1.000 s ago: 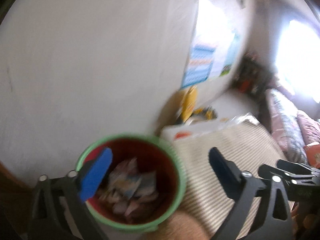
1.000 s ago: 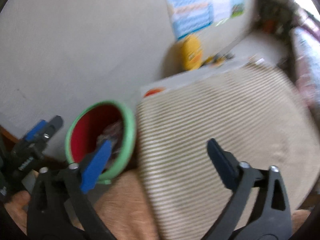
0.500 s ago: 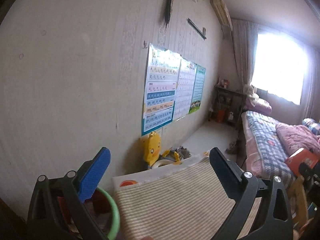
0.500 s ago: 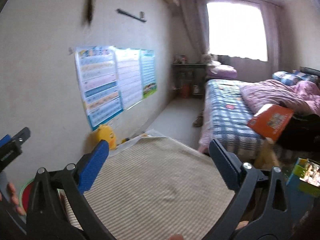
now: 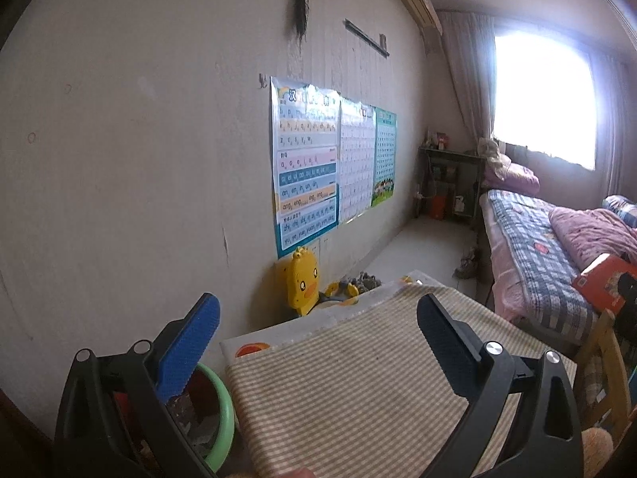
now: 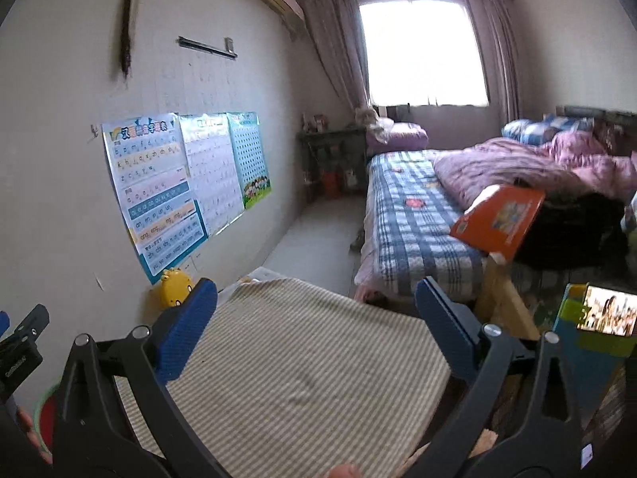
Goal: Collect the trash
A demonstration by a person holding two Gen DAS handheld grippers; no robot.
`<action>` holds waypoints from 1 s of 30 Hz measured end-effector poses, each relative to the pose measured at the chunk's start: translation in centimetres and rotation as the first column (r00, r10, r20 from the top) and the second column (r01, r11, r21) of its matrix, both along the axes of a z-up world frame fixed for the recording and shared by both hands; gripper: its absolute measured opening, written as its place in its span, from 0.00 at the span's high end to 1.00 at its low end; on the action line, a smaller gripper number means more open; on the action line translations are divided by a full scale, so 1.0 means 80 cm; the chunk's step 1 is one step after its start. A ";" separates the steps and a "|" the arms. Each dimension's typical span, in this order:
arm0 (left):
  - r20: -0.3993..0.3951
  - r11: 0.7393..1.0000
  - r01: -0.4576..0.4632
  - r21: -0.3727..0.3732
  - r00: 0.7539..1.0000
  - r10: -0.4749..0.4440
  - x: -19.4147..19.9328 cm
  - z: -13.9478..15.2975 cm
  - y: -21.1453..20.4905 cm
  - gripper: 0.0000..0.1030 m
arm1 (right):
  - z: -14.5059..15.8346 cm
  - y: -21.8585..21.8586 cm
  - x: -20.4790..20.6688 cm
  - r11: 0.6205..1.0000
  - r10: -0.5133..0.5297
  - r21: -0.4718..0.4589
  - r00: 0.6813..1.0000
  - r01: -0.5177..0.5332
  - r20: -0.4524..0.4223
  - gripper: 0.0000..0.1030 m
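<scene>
Two grippers: the left [image 5: 318, 322] and the right [image 6: 316, 306], each with two blue-padded fingers, jaws wide apart. One green-rimmed bin [image 5: 223, 426] at the striped mat's [image 5: 358, 390] left edge. Three posters [image 6: 155, 187] side by side on the wall. One yellow duck toy [image 5: 302, 283] at the mat's far edge. One bed [image 6: 414, 231], with one orange book [image 6: 501, 223].

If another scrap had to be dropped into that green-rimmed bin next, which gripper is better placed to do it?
Probably the left gripper. In its view the green-rimmed bin sits just under its left finger. In the right gripper's view the bin shows only at the far left edge. Both are open and hold nothing.
</scene>
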State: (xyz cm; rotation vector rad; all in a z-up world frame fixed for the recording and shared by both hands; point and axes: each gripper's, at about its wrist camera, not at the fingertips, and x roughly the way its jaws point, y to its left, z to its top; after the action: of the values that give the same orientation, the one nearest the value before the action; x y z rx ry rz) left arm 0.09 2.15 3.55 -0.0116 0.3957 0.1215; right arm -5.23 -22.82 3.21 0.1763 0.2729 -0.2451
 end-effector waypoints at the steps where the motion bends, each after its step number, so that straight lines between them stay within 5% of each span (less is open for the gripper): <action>1: -0.002 1.000 -0.001 0.005 1.000 0.001 -0.001 -0.001 0.000 0.08 | -0.002 0.004 -0.009 1.000 0.000 -0.020 0.999 0.001 0.045 0.04; 5: -0.023 1.000 -0.008 0.005 1.000 0.008 -0.002 -0.005 0.003 0.08 | -0.005 0.031 -0.036 0.991 -0.030 -0.124 0.984 0.052 0.174 0.04; 30: -0.138 0.999 -0.031 -0.030 0.990 0.027 0.015 -0.031 0.021 0.08 | -0.019 0.051 -0.008 0.992 0.087 -0.087 0.996 -0.086 0.001 0.04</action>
State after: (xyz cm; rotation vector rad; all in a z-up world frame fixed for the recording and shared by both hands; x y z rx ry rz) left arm 1.28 3.85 1.06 -0.0406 0.5355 0.1451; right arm -5.85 -18.71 1.71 0.0783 0.2640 -0.1702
